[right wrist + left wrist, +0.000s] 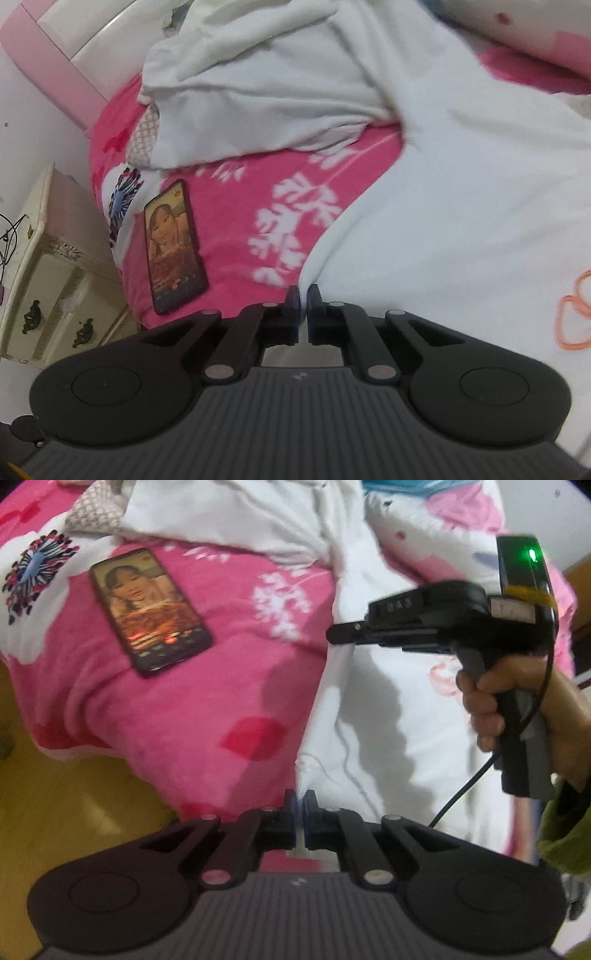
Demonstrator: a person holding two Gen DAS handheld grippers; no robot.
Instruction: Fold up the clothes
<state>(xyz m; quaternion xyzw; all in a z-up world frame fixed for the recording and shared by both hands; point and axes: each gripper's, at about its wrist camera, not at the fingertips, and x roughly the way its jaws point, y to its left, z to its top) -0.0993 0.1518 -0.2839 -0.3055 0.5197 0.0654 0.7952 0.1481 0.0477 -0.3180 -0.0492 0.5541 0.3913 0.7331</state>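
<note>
Far left in the right wrist view, a cream bedside cabinet (55, 280) with dark handles, beside the bed; above it, a pink headboard (55, 70); next, a pink floral blanket (207, 701) spread over the bed, a yellow floor (74, 812) showing below its edge in the left wrist view; on the blanket, a smartphone (149, 609) lying flat with its screen lit, well apart from both grippers; beyond it, a crumpled white cloth (258, 92) heaped on the blanket, with a grey patterned fabric (94, 517) tucked at its left edge; at bottom centre, the left gripper (300, 799), jaws closed on the edge of a white garment (388, 701), a pinch of the cloth caught between them; likewise the right gripper (303, 291), jaws closed on a raised fold of that garment where it meets the blanket; garment spread over the right half of the bed, an orange heart outline printed near its right edge; far right in the left wrist view, the right hand (517, 705) around the other gripper's grip, a green sleeve (565, 834) below the wrist, a green light glowing on top.
</note>
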